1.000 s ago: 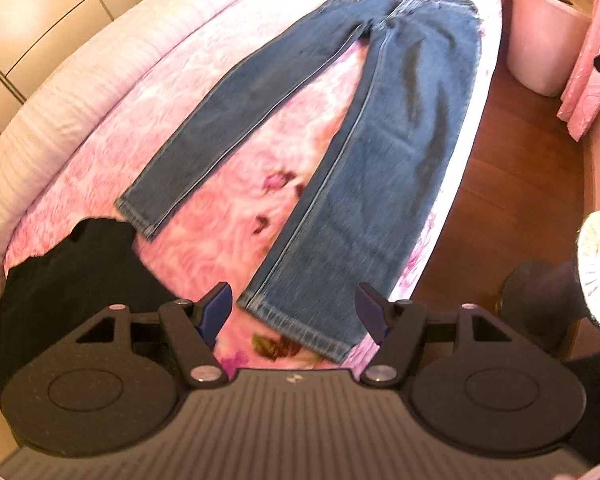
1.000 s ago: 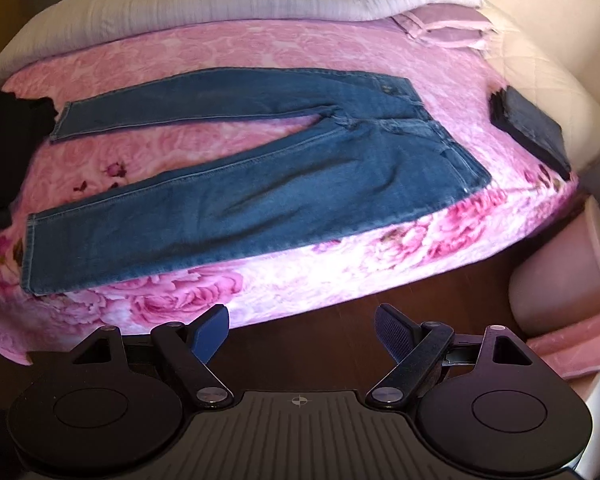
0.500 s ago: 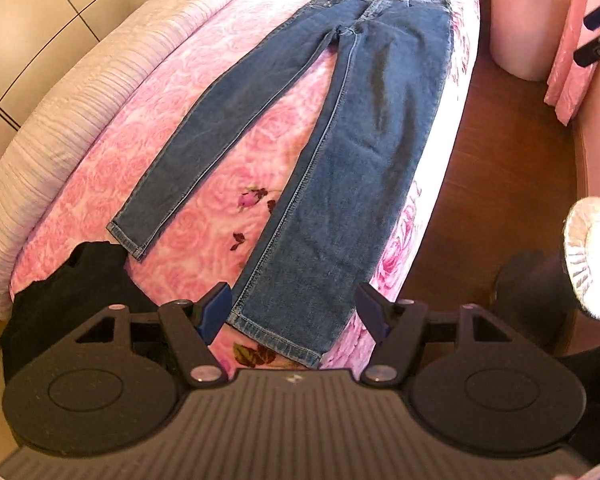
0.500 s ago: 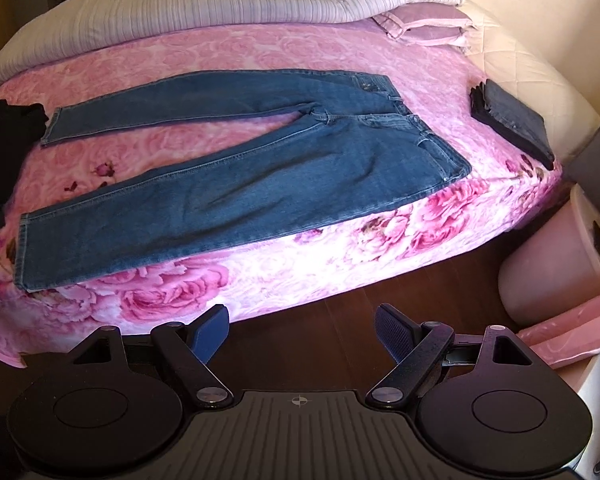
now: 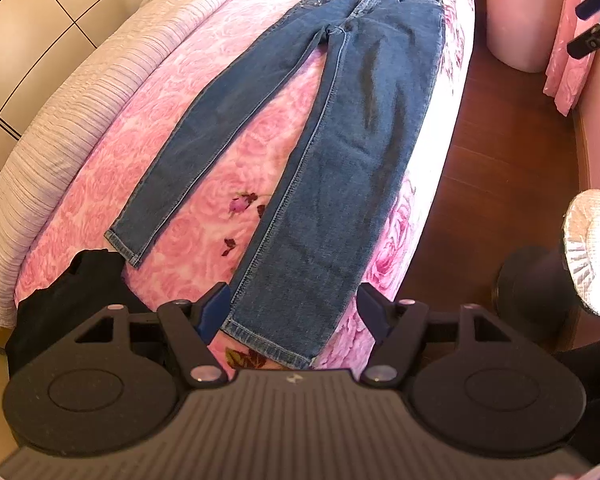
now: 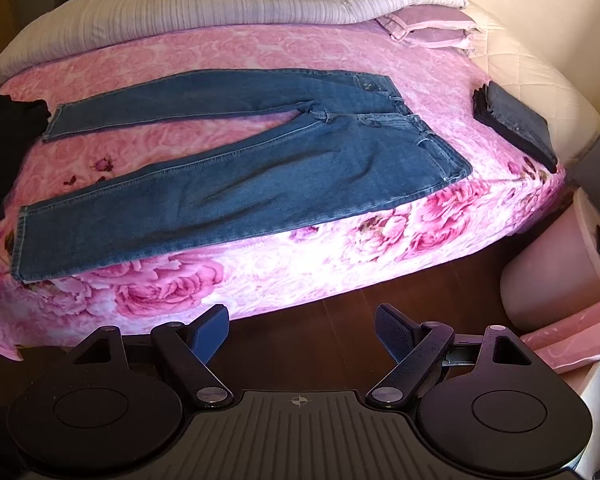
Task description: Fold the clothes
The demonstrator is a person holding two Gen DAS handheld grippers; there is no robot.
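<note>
Both claws are spread apart and hold nothing. The left claw (image 5: 294,308) hangs over the foot of the bed (image 5: 204,216), its fingers straddling the near hem (image 5: 268,344) of the jeans (image 5: 340,152). The right claw (image 6: 300,330) sits off the bed's long side, above the floor (image 6: 320,344), facing the middle of the jeans (image 6: 260,176) and well apart from them.

The step in hand looks like the first fold: laying one leg over the other. To do it well, the left claw should drop onto the near hem and pinch both denim layers at the corner, while the right claw takes the waistband (image 6: 432,140) on the same side, so the leg lifts as one flat panel rather than twisting.

The jeans lie flat and unfolded, legs splayed in a V. The near leg runs along the bed's edge; the far hem (image 5: 122,246) lies just beside a black garment (image 5: 56,304). A folded dark stack (image 6: 516,128) rests beyond the waistband.
</note>
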